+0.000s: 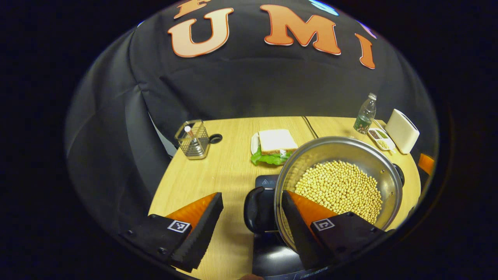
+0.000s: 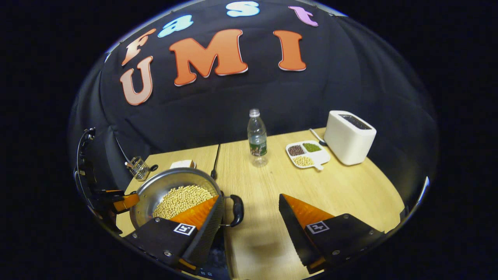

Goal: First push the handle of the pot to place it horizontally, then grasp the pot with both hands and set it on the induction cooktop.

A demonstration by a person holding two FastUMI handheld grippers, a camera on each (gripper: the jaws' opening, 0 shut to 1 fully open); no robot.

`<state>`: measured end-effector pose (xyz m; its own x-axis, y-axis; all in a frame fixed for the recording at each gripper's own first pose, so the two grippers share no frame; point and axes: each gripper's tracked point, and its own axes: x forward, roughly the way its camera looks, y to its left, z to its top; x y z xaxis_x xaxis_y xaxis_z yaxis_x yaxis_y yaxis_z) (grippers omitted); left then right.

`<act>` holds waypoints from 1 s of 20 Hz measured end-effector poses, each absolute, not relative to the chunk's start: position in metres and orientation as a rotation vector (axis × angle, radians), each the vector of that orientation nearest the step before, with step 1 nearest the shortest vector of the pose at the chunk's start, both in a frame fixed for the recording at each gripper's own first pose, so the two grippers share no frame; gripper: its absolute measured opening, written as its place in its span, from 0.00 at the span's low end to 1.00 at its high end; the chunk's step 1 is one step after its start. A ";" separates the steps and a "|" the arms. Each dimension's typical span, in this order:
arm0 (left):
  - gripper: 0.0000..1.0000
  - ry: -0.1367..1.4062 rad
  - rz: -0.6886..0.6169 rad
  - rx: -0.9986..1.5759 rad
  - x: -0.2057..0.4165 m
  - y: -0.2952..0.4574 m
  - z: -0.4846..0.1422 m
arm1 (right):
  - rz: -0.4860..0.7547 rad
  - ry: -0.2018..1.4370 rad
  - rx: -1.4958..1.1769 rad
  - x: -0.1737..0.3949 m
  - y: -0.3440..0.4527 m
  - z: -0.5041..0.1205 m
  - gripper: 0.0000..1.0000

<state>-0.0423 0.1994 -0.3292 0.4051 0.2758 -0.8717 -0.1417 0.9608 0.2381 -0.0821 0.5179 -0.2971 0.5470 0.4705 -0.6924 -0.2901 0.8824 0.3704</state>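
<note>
Here both grippers are gaping wide: left gripper [image 1: 252, 223] straddling the pot [image 1: 338, 182] handle [image 1: 257, 210], right gripper [image 2: 251, 217] likewise; no legible writing.

Mock kitchen booth: toaster [image 2: 349, 142], cooktop [image 1: 272, 249].

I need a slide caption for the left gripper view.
Open left gripper straddles the handle of a bean-filled pot.

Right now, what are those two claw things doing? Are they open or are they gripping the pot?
Left gripper: open, its fingers either side of the pot handle, not pressing it.
Right gripper: open around the other handle, holding nothing.
</note>
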 end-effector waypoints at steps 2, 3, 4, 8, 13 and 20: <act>0.98 1.067 0.283 0.134 -0.032 0.190 -0.306 | 0.456 0.816 0.211 -0.070 0.491 -0.278 0.88; 0.98 1.036 0.288 0.131 -0.024 0.184 -0.294 | 0.450 0.777 0.208 -0.062 0.476 -0.267 0.88; 0.98 1.006 0.298 0.139 -0.017 0.177 -0.281 | 0.445 0.742 0.203 -0.052 0.465 -0.250 0.89; 0.98 0.873 0.322 0.147 0.017 0.151 -0.224 | 0.413 0.647 0.181 -0.030 0.391 -0.214 0.89; 0.98 0.674 0.320 0.130 0.060 0.122 -0.130 | 0.344 0.495 0.149 0.009 0.280 -0.148 0.90; 0.96 0.371 0.278 0.043 0.108 0.086 0.005 | 0.182 0.290 -0.015 0.047 0.107 -0.013 0.86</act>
